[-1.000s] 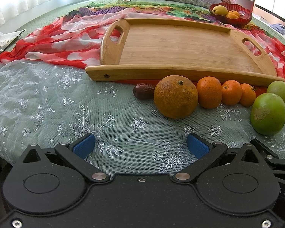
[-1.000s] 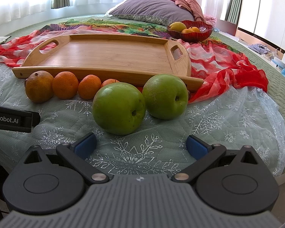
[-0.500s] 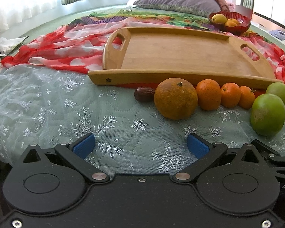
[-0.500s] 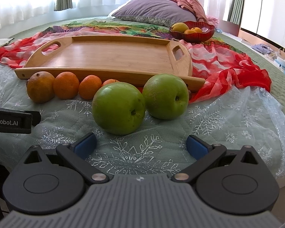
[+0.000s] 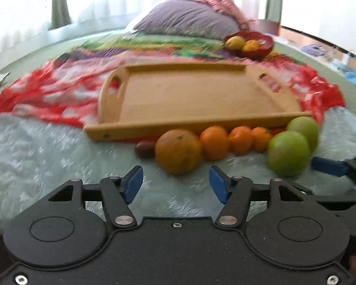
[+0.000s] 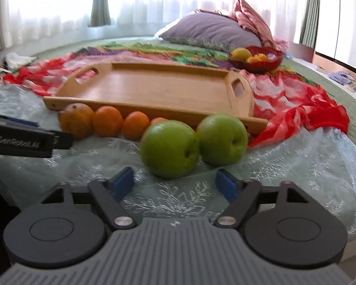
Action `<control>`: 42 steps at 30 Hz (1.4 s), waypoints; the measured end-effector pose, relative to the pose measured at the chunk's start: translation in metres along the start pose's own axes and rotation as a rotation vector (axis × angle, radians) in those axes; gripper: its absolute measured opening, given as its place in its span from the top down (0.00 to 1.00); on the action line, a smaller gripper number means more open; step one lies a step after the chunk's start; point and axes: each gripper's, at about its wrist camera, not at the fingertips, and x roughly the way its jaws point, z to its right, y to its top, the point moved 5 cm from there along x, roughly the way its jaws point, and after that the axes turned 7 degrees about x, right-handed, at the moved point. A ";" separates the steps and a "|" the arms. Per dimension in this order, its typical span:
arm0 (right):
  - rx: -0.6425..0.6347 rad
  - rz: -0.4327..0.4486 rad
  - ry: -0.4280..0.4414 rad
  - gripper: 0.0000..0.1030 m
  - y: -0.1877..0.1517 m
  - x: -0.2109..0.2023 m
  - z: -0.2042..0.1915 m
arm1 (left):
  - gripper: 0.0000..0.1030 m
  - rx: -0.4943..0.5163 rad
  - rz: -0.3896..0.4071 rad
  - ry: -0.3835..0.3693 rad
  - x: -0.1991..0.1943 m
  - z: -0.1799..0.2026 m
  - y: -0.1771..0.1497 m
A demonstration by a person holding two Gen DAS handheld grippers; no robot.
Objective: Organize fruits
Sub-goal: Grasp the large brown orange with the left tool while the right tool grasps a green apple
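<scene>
A row of fruit lies on the bed in front of an empty wooden tray (image 5: 197,95) (image 6: 154,90). From the left: a small dark fruit (image 5: 143,149), a big dull orange (image 5: 178,150) (image 6: 76,120), three smaller oranges (image 5: 213,142) (image 6: 108,121), and two green apples (image 5: 288,153) (image 6: 169,148). My left gripper (image 5: 175,184) is open and empty, just short of the big orange. My right gripper (image 6: 175,184) is open and empty, just short of the near apple.
A red bowl (image 5: 264,45) (image 6: 265,65) with yellow and orange fruit sits beyond the tray near a purple pillow (image 6: 211,30). A red patterned scarf (image 6: 308,109) lies under and around the tray. The bed edge drops off at the right.
Both grippers have moved forward toward the fruit and their jaws have narrowed somewhat. The left view has swung right, so the big orange now sits between its fingers' line.
</scene>
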 end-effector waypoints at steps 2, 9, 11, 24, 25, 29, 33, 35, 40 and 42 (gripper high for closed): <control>0.015 0.025 0.010 0.27 0.002 -0.002 -0.001 | 0.43 0.004 0.014 0.000 0.001 0.003 0.005; 0.039 0.069 0.010 0.31 0.008 0.002 -0.005 | 0.45 -0.014 0.024 0.041 0.015 0.003 0.009; 0.050 0.075 0.007 0.29 0.008 0.004 -0.005 | 0.46 -0.021 0.021 0.034 0.020 0.001 0.009; 0.022 0.088 -0.010 0.27 0.010 0.019 -0.010 | 0.48 -0.056 0.057 0.021 0.033 -0.002 0.009; 0.022 0.089 -0.009 0.27 0.011 0.020 -0.011 | 0.48 -0.061 0.059 0.020 0.034 -0.003 0.009; 0.012 0.089 -0.012 0.28 0.011 0.025 -0.012 | 0.42 -0.098 0.076 0.020 0.038 -0.006 0.004; -0.005 0.099 -0.015 0.34 0.009 0.026 -0.015 | 0.50 -0.147 0.080 -0.017 0.038 -0.014 0.002; 0.004 0.113 -0.033 0.40 0.009 0.024 -0.014 | 0.54 -0.152 0.090 -0.031 0.033 -0.013 0.002; 0.058 0.119 -0.017 0.43 0.011 0.018 -0.007 | 0.54 -0.122 0.107 0.012 0.020 -0.009 0.003; 0.054 0.132 -0.010 0.44 0.013 0.014 -0.008 | 0.54 -0.124 0.123 0.017 0.014 -0.010 0.006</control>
